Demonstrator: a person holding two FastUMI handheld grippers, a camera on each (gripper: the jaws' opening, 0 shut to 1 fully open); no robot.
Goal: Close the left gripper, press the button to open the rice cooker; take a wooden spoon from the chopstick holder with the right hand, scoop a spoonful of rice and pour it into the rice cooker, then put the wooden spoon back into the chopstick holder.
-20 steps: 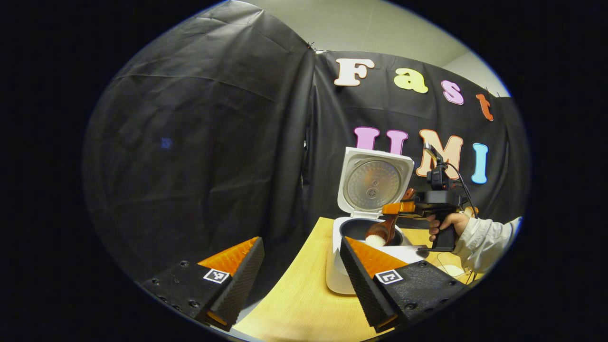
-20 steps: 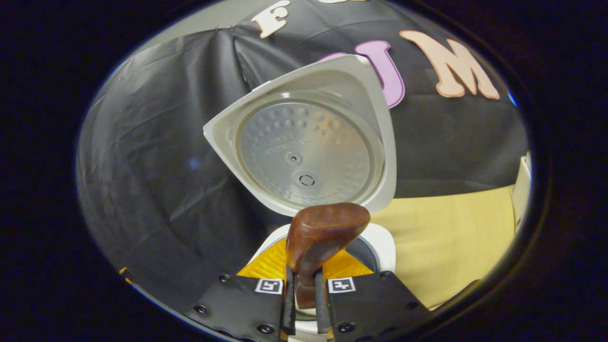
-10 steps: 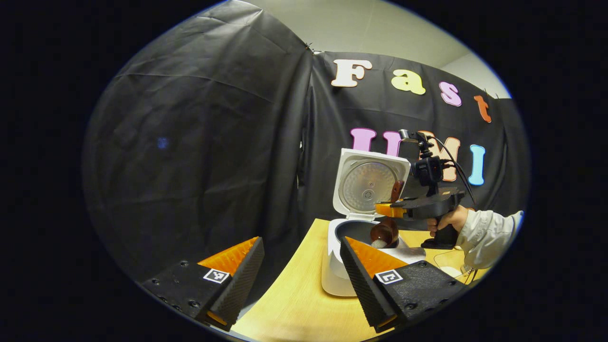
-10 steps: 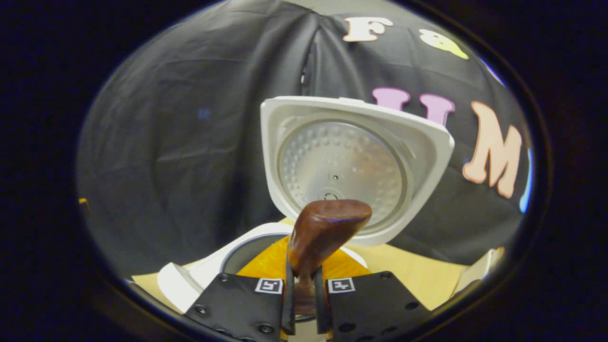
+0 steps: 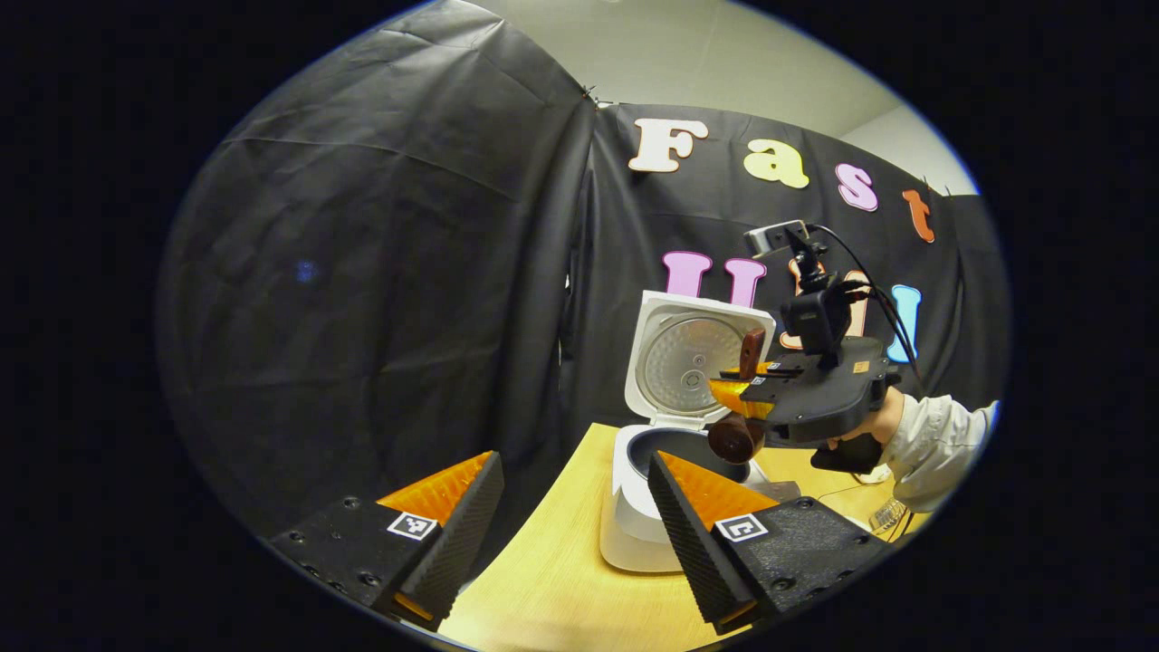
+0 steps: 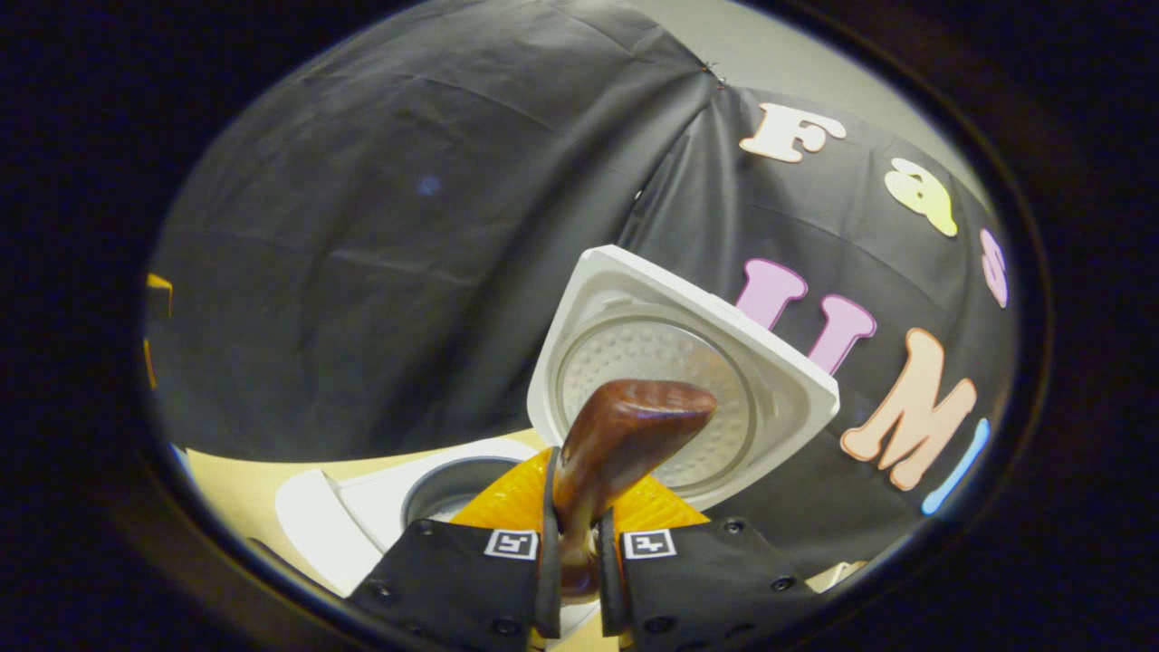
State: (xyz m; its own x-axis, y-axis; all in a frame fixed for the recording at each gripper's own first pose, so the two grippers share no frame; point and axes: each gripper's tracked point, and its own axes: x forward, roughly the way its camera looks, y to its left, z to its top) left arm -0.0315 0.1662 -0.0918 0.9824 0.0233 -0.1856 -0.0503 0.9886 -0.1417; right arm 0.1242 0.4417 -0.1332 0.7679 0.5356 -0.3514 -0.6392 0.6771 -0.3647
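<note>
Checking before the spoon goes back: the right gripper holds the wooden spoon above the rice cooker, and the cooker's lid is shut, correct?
Not quite: the lid is open, standing upright behind the pot, as the left gripper view shows. The rest holds: the right gripper grips the wooden spoon above the rice cooker.

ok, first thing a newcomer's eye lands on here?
The white rice cooker at the table's far edge, lid standing open with its dimpled metal liner facing out. Then the right claw, shut on the dark wooden spoon, held above the pot. The left claw hangs open in the foreground, holding nothing.
</note>
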